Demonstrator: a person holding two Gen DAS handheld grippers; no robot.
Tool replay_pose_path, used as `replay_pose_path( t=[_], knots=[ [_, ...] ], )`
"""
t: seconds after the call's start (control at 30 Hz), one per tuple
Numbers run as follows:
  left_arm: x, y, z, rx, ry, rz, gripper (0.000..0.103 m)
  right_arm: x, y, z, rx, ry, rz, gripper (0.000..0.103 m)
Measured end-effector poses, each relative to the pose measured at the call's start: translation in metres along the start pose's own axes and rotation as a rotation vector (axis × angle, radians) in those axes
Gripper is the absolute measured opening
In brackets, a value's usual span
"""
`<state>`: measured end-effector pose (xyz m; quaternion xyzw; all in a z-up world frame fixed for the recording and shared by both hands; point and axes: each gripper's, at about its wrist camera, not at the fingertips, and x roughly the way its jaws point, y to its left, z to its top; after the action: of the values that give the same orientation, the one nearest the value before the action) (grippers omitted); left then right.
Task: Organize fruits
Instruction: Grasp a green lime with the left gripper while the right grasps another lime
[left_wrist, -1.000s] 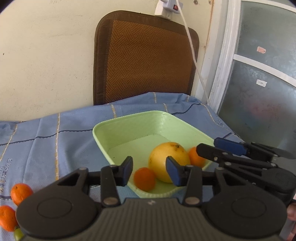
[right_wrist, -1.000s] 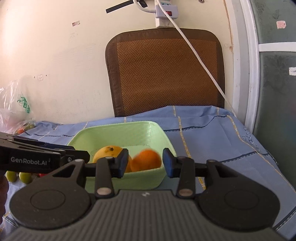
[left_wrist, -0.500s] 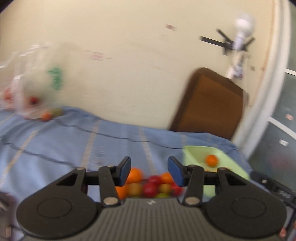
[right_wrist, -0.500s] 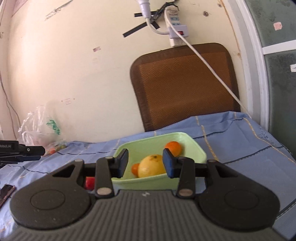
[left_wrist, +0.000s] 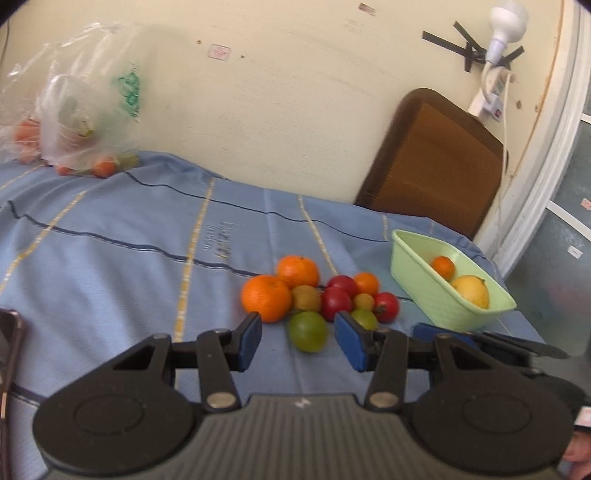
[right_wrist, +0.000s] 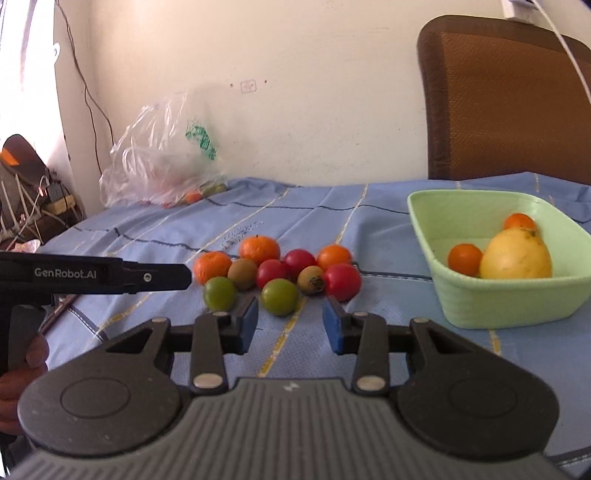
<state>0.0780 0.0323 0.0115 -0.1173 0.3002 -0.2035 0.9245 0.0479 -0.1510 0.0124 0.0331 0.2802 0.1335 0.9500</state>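
A cluster of loose fruit lies on the blue cloth: oranges (left_wrist: 266, 298), red fruits (left_wrist: 335, 303) and green fruits (left_wrist: 307, 331). It also shows in the right wrist view, with oranges (right_wrist: 258, 249), red fruits (right_wrist: 342, 281) and green fruits (right_wrist: 279, 296). A light green basket (left_wrist: 439, 302) (right_wrist: 480, 306) at the right holds a yellow fruit (right_wrist: 517, 254) and two small oranges (right_wrist: 464, 259). My left gripper (left_wrist: 298, 338) is open and empty, just short of a green fruit. My right gripper (right_wrist: 290, 323) is open and empty, just short of another green fruit.
A clear plastic bag (left_wrist: 74, 110) with more fruit lies at the back left by the wall. A brown chair back (right_wrist: 506, 107) stands behind the basket. A white cable (right_wrist: 572, 62) hangs over the chair. A dark flat object (left_wrist: 9, 354) lies at the left edge.
Both grippers have swung left, away from the basket, and now face the loose fruit cluster. Both stay open and empty.
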Motion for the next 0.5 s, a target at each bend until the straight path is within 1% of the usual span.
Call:
replay_pose_path(
  t=[0.13,0.27,0.3,0.4,0.5],
  knots=[
    [0.002,0.001,-0.002,0.003,0.001,-0.002,0.045,0.018,0.003,0.006,-0.034,0.050,0.006,0.042],
    [0.006,0.002,-0.001,0.000,0.016,-0.002,0.045,0.028,0.005,0.008,-0.045,0.071,0.015,0.041],
    [0.008,0.001,-0.001,0.004,0.022,-0.002,0.045,0.030,0.005,0.007,-0.051,0.081,0.010,0.028],
    [0.015,-0.005,-0.001,0.021,0.044,0.003,0.045,0.021,0.003,0.003,-0.047,0.073,0.001,0.027],
    [0.027,-0.011,-0.002,0.035,0.079,0.027,0.045,0.004,-0.002,-0.006,-0.038,0.057,-0.014,0.027]
  ],
)
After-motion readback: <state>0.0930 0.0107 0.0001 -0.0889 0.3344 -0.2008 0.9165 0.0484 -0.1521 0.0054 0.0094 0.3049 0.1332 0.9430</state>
